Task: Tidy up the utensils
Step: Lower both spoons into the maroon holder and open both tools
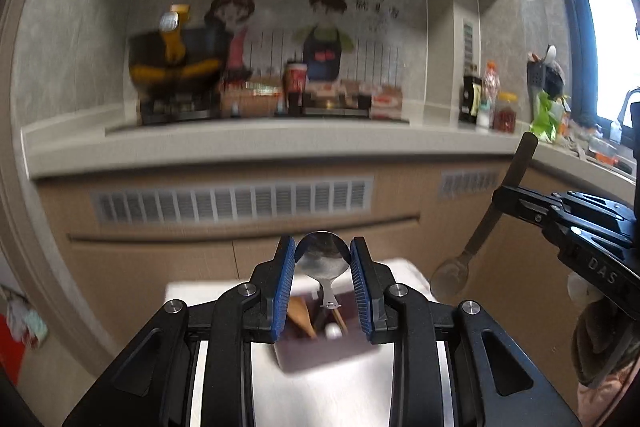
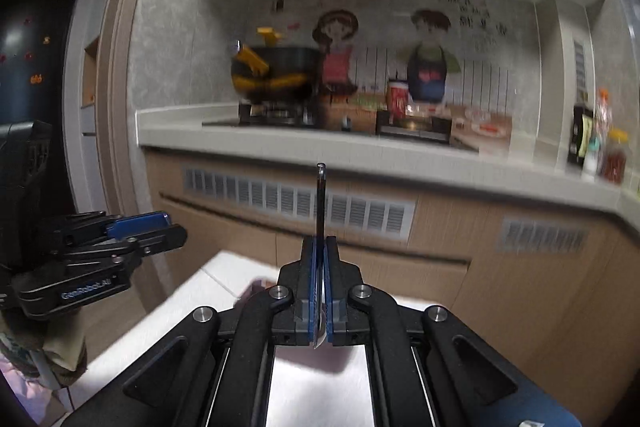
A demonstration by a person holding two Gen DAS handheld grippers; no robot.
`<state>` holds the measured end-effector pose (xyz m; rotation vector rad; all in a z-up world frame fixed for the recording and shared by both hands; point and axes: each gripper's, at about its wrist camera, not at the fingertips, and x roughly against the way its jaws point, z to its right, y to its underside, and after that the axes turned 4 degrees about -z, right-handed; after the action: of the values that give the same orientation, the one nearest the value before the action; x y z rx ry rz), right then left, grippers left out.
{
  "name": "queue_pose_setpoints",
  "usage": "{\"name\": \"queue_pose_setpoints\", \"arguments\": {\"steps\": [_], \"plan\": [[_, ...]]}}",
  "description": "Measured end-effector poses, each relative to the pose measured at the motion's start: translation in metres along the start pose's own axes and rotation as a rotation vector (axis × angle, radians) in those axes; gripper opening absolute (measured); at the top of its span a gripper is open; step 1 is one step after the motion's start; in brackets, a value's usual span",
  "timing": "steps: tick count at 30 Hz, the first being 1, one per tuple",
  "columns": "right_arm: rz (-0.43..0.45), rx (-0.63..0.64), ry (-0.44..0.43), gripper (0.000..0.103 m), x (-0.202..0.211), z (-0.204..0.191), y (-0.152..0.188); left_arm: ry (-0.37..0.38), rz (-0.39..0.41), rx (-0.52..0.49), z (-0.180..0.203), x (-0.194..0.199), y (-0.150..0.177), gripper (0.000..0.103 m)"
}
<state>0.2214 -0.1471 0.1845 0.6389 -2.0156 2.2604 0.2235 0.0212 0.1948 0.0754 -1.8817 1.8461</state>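
Note:
My left gripper point(image 1: 322, 247) is shut on the bowl of a metal spoon point(image 1: 320, 261). The bowl stands up between the blue pads and the handle hangs down. Right under it is a dark brown utensil holder point(image 1: 308, 355) with wooden utensils and chopsticks in it. My right gripper point(image 1: 505, 195) shows at the right, shut on a dark-handled spoon point(image 1: 480, 231) that hangs bowl-down. In the right wrist view the right gripper point(image 2: 319, 243) clamps this dark-handled spoon point(image 2: 320, 199) edge-on, with the handle pointing up. The left gripper point(image 2: 160, 225) is at that view's left edge.
A white table point(image 1: 400, 269) lies below both grippers. Ahead runs a kitchen counter point(image 1: 256, 147) with a black pot point(image 1: 176, 63) on the stove, a red can point(image 1: 295, 79) and bottles point(image 1: 490, 95). A person's sleeve point(image 1: 600, 351) is at the right.

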Motion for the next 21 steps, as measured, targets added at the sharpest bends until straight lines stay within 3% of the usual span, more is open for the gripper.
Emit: {"name": "queue_pose_setpoints", "arguments": {"steps": [8, 21], "plan": [[-0.005, 0.021, 0.024, 0.004, -0.040, 0.002, -0.024, 0.014, -0.035, -0.005, -0.012, -0.044, -0.019, 0.029], [-0.170, -0.025, -0.007, 0.003, -0.135, 0.011, 0.014, 0.054, -0.210, 0.067, -0.034, -0.117, 0.026, 0.029]]}}
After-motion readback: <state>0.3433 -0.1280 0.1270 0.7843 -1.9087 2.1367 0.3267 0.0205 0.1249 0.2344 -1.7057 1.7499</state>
